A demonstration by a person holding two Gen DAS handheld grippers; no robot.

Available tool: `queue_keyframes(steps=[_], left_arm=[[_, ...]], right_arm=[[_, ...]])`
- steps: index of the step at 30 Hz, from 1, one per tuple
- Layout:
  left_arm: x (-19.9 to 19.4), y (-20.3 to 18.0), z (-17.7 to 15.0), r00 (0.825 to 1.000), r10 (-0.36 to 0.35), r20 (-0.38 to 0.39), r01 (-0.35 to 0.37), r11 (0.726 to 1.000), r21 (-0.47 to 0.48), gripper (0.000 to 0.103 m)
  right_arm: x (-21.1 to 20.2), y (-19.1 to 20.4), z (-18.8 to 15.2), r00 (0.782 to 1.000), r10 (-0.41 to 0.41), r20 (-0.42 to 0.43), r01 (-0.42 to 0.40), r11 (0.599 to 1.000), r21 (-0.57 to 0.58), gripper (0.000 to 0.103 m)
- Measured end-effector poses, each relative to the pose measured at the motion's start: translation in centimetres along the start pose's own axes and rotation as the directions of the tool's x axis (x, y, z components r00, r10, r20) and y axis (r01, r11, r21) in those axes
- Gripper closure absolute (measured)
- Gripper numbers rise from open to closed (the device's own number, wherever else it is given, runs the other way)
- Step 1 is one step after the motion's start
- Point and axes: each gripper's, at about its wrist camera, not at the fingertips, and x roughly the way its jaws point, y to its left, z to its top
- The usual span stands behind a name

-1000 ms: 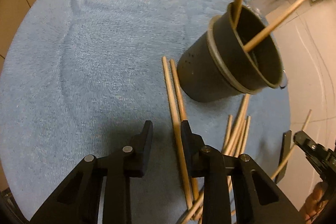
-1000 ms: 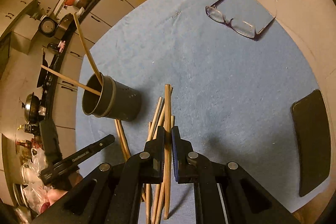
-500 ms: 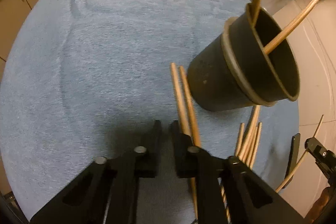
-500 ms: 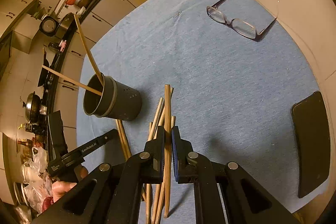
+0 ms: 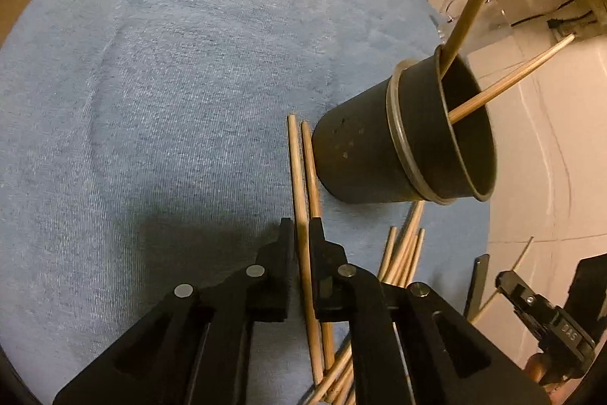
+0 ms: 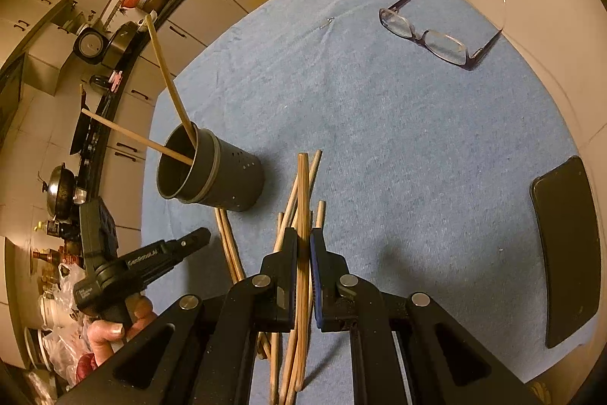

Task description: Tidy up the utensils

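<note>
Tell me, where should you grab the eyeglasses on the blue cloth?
Probably at the bridge of the eyeglasses, coming straight down from above. They lie flat on the blue cloth with temples unfolded, and the narrow bridge between the lenses fits between two fingers without touching glass.

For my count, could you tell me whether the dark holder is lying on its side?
No, the dark holder stands upright on the blue cloth.

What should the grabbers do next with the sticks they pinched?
Probably lift: the left gripper, jaws just closed, pinches one chopstick and the right gripper pinches another chopstick, both lying on the cloth beside the holder, which already has two.
</note>
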Motion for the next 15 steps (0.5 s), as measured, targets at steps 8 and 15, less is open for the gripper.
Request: queue_keyframes(steps=[8, 15], left_arm=[[1.3, -1.3, 1.0, 0.998, 0.068, -0.011, -0.068, 0.998, 0.004, 0.095], [2.4, -3.3, 2.8, 0.991, 0.131, -0.009, -0.13, 0.991, 0.033, 0.091]], right_arm=[[-0.3, -0.8, 0.3, 1.0, -0.007, 0.005, 0.007, 1.0, 0.013, 0.096], [-0.2, -0.7, 0.5, 1.0, -0.007, 0.006, 0.007, 1.0, 0.01, 0.096]])
